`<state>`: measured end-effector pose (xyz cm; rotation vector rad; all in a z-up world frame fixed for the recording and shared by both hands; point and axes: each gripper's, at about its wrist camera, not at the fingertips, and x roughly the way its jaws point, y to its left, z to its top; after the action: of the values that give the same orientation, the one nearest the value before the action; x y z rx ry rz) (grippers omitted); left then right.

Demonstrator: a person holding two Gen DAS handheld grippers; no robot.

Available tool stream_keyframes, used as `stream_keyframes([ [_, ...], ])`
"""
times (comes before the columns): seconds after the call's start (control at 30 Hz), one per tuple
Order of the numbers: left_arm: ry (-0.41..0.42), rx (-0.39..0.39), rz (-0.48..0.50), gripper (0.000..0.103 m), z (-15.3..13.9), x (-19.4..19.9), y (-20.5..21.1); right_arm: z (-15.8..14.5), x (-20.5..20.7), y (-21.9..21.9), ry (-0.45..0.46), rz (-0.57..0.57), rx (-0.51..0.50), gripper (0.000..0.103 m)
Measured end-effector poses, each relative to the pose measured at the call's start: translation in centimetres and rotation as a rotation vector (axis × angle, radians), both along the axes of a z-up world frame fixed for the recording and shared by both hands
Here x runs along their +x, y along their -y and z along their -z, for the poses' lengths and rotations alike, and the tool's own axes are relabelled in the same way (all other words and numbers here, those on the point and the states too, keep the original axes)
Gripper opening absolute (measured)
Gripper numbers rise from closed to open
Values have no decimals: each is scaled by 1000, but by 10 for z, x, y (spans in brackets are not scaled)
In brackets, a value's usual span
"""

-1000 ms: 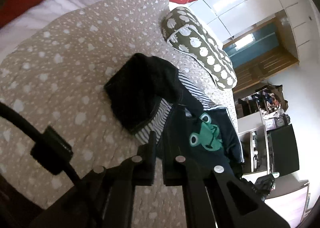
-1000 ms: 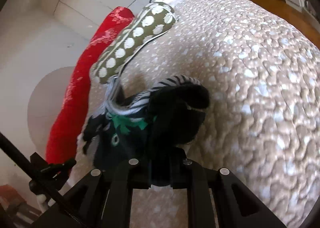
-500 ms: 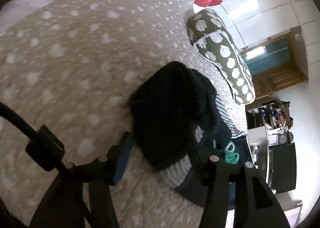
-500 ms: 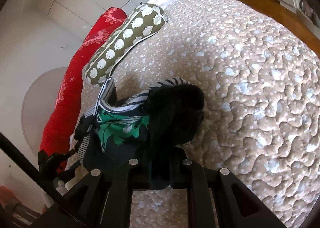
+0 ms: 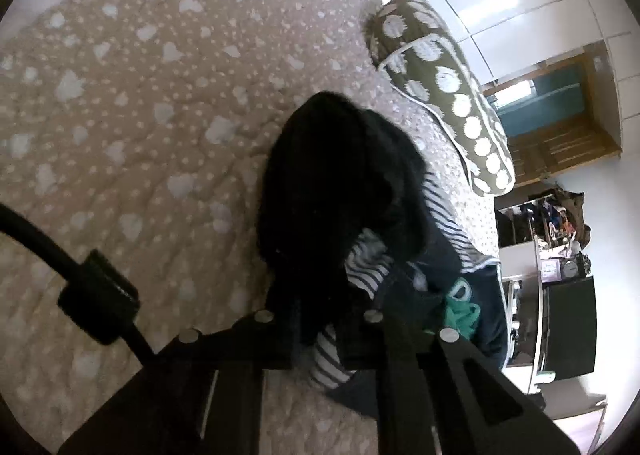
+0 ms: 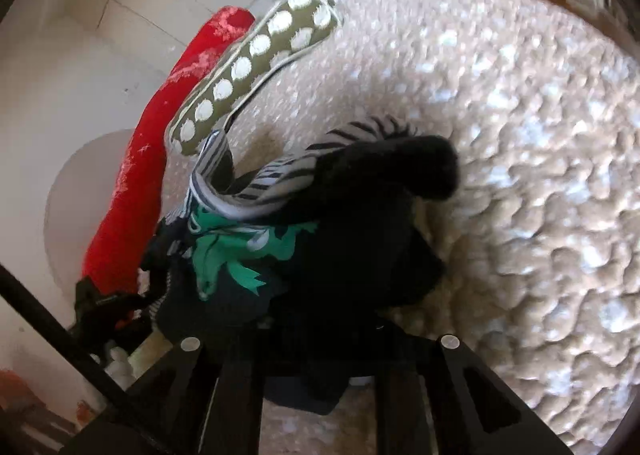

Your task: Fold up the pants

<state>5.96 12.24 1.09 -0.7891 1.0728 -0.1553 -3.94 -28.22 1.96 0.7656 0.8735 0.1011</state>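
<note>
Black pants [image 5: 332, 191] lie bunched on the bed's spotted quilt [image 5: 132, 115], on top of a striped garment [image 5: 368, 263] and a frog shirt [image 6: 240, 251]. Left tongs [image 5: 320, 329] have just been closing and pinch pants plus striped cloth, so both may lift together. Right tongs [image 6: 316, 339] pinch dark cloth narrowly. Nearby sits a dotted pillow [image 5: 444, 91].

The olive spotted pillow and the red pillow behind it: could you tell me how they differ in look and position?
The olive spotted pillow carries large white dots and pale piping; the red pillow is plain bright red with faint pale marks. The olive spotted pillow lies on the beige quilt, nearer the clothes pile; the red pillow sits behind it, along the bed's far edge. Both are long and narrow, lying roughly side by side.
</note>
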Motion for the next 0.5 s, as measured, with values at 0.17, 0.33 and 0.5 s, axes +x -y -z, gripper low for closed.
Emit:
stream_keyframes([
  [0.17,31,21,10,11,-24,-34,1,-16,-10,2,27,-41,17,13],
  [0.33,38,49,5,12,-34,-74,3,-28,-31,2,44,-83,0,12],
  [0.5,-18,-10,-16,13,-8,-96,-4,-15,-51,14,5,-64,-24,14],
])
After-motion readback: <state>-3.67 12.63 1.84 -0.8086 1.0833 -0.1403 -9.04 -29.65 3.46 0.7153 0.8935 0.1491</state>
